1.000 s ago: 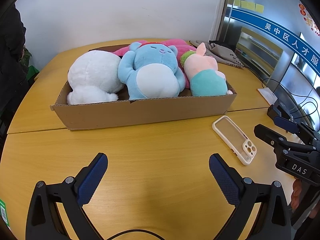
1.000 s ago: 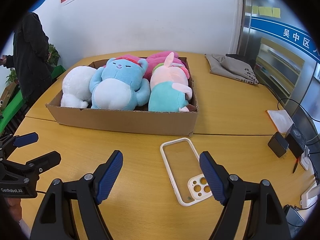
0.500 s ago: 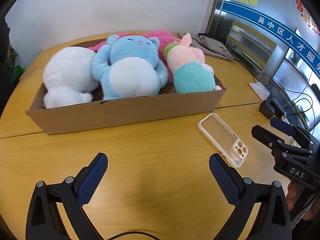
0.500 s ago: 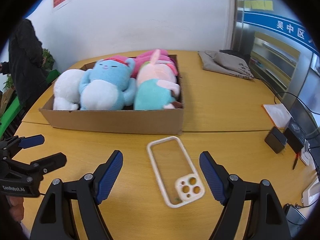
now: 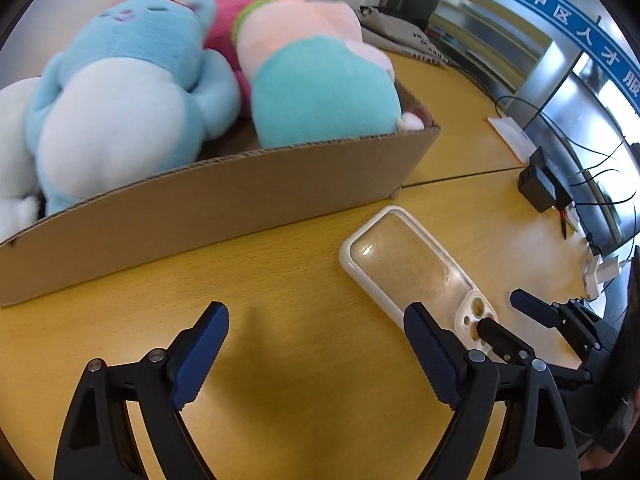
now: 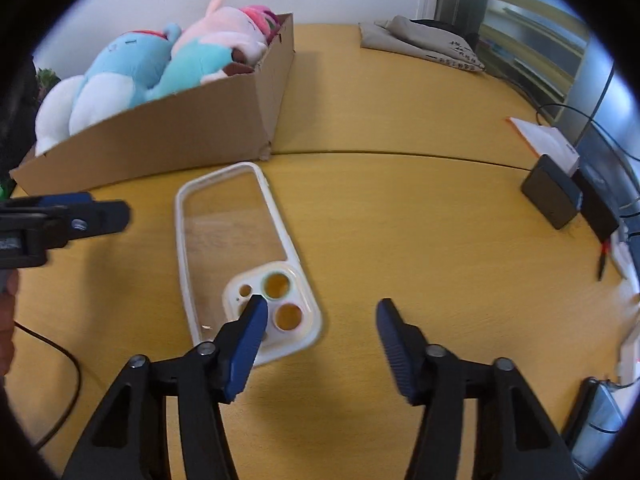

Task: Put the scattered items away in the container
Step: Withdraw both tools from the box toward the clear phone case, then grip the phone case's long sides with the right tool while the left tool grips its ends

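A clear phone case (image 6: 232, 236) with a white rim lies flat on the yellow table, just in front of the cardboard box's (image 6: 160, 140) right corner. My right gripper (image 6: 322, 306) hovers low over the case's camera end. Its jaws are closing, the left fingertip (image 6: 256, 312) is over the camera cutout, and only the case's corner lies between them, unpressed. My left gripper (image 5: 316, 316) is closing over bare table left of the case (image 5: 404, 264). The box (image 5: 208, 208) holds a blue plush (image 5: 120, 92), a teal-and-pink plush (image 5: 320, 88) and a white one (image 5: 12, 128).
A grey folded cloth (image 6: 420, 40) lies at the back of the table. A black adapter (image 6: 552, 196), a white packet (image 6: 540, 140) and cables crowd the right edge. A seam (image 6: 400, 154) runs across the tabletop. A person's hand (image 6: 6, 304) shows at the left.
Both grippers have dropped and moved forward toward the phone case and box. The right jaws have narrowed clearly, the left slightly. The case has not moved.
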A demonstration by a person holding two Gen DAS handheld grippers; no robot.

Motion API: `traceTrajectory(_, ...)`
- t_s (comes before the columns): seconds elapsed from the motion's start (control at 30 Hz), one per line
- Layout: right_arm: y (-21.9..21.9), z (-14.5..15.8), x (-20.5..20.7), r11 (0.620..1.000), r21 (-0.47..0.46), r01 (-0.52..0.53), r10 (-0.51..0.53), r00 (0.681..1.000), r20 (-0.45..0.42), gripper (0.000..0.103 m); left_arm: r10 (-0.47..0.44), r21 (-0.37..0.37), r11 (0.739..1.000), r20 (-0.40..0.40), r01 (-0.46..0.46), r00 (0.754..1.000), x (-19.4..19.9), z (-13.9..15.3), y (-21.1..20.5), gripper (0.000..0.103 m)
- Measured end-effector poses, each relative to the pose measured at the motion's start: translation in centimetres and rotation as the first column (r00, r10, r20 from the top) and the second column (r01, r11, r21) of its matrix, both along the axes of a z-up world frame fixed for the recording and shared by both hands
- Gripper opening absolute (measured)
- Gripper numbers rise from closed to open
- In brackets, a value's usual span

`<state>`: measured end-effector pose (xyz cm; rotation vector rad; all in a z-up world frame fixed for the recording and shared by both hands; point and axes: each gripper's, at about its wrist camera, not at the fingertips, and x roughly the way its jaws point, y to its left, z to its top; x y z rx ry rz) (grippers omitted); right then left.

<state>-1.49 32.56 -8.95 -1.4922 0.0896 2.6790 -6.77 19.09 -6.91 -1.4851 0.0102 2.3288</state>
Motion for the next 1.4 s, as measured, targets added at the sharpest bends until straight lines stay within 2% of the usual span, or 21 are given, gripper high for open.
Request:
traceTrajectory(0.07, 0.1, -0.2, -0.1, 0.999, -0.031, -0.026, 0.026, 1.0, -0.007, 0.048, -0.007, -0.004, 1.0, 0.008, 0.007, 1.0, -0.2, -0.4, 0.3, 0.091)
traceTrajectory(0.17, 0.2, -0.3, -0.1, 0.995, -0.072, -0.066, 0.065, 0.998, -0.013, 0.033, -0.012, -0.009, 1.0, 0.007, 0.012, 1.0, -0.2, -0.5, 0.2, 0.091)
traceTrajectory(0.27, 0.0, -0.2, 0.3, 0.99, -0.087, -0.114, 0.112, 0.993, -0.021, 0.032, -0.028, -0.021, 0.999, -0.009, 0.028, 1.0, 0.2, 0.0, -0.4, 0.091)
traceTrajectory(0.33, -0.8, -0.3, 0.9, 0.974, -0.1, -0.202, 0.199, 0.979, -0.036, 0.033, -0.06, -0.034, 0.998, -0.033, 0.059, 0.998, 0.6, 0.6, -0.9, 0.091)
traceTrajectory(0.4, -1.9, -0.3, 1.5, 0.953, -0.092, -0.288, 0.284, 0.957, -0.05, 0.032, -0.123, -0.069, 0.991, -0.067, 0.119, 0.99, 1.3, 1.4, -1.2, 0.091)
traceTrajectory(0.47, -2.7, -0.2, 2.1, 0.927, -0.085, -0.366, 0.361, 0.93, -0.061, 0.033, -0.217, -0.12, 0.972, -0.103, 0.204, 0.971, 2.6, 2.2, -1.6, 0.091)
traceTrajectory(0.53, -3.4, -0.1, 2.8, 0.885, -0.047, -0.464, 0.46, 0.885, -0.079, 0.033, -0.34, -0.175, 0.932, -0.129, 0.316, 0.932, 4.1, 2.9, -2.0, 0.092)
traceTrajectory(0.63, -4.8, 0.1, 4.2, 0.804, 0.053, -0.593, 0.595, 0.798, -0.093, 0.034, -0.505, -0.242, 0.85, -0.118, 0.468, 0.855, 5.9, 3.1, -2.3, 0.092)
traceTrajectory(0.73, -5.2, 0.5, 4.7, 0.751, 0.109, -0.651, 0.659, 0.748, -0.077, 0.058, -0.659, -0.294, 0.734, -0.092, 0.612, 0.746, 7.4, 2.7, -1.6, 0.092)
traceTrajectory(0.77, -5.4, 0.8, 4.9, 0.732, 0.11, -0.672, 0.681, 0.729, -0.073, 0.072, -0.693, -0.308, 0.702, -0.085, 0.642, 0.716, 7.6, 2.5, -1.3, 0.092)
traceTrajectory(0.8, -5.6, 1.1, 5.1, 0.713, 0.112, -0.693, 0.701, 0.71, -0.067, 0.078, -0.72, -0.31, 0.674, -0.076, 0.67, 0.69, 7.5, 2.3, -0.9, 0.092)
traceTrajectory(0.87, -6.3, 1.6, 5.7, 0.68, 0.119, -0.724, 0.732, 0.679, -0.051, 0.078, -0.762, -0.302, 0.63, -0.062, 0.716, 0.644, 7.1, 2.0, 0.0, 0.092)
traceTrajectory(0.93, -7.1, 1.5, 6.0, 0.677, 0.133, -0.724, 0.733, 0.68, -0.024, 0.078, -0.787, -0.284, 0.602, -0.054, 0.746, 0.614, 6.4, 1.8, 0.7, 0.092)
traceTrajectory(0.97, -7.3, 1.3, 6.0, 0.688, 0.137, -0.713, 0.721, 0.693, -0.012, 0.078, -0.797, -0.277, 0.59, -0.05, 0.759, 0.601, 6.0, 1.7, 1.0, 0.092)
traceTrajectory(1.07, -8.1, -0.3, 5.5, 0.728, 0.101, -0.678, 0.679, 0.733, 0.022, 0.08, -0.84, -0.259, 0.527, -0.011, 0.809, 0.543, 4.9, 1.0, 2.0, 0.092)
traceTrajectory(1.13, -8.0, -1.0, 5.2, 0.733, 0.081, -0.675, 0.676, 0.737, 0.016, 0.08, -0.864, -0.258, 0.483, 0.014, 0.837, 0.503, 4.8, 0.6, 2.6, 0.092)
traceTrajectory(1.23, -7.4, -1.5, 4.9, 0.716, 0.056, -0.696, 0.696, 0.718, 0.02, 0.08, -0.89, -0.246, 0.436, 0.022, 0.866, 0.455, 4.7, 0.8, 2.7, 0.092)
traceTrajectory(1.37, -5.0, -1.3, 3.5, 0.697, 0.083, -0.713, 0.712, 0.701, 0.044, 0.079, -0.917, -0.295, 0.368, 0.04, 0.882, 0.396, 5.5, 0.4, 2.7, 0.092)
traceTrajectory(1.4, -4.5, -1.2, 3.3, 0.681, 0.087, -0.727, 0.726, 0.686, 0.046, 0.079, -0.924, -0.311, 0.349, 0.045, 0.884, 0.381, 5.8, 0.2, 2.9, 0.092)
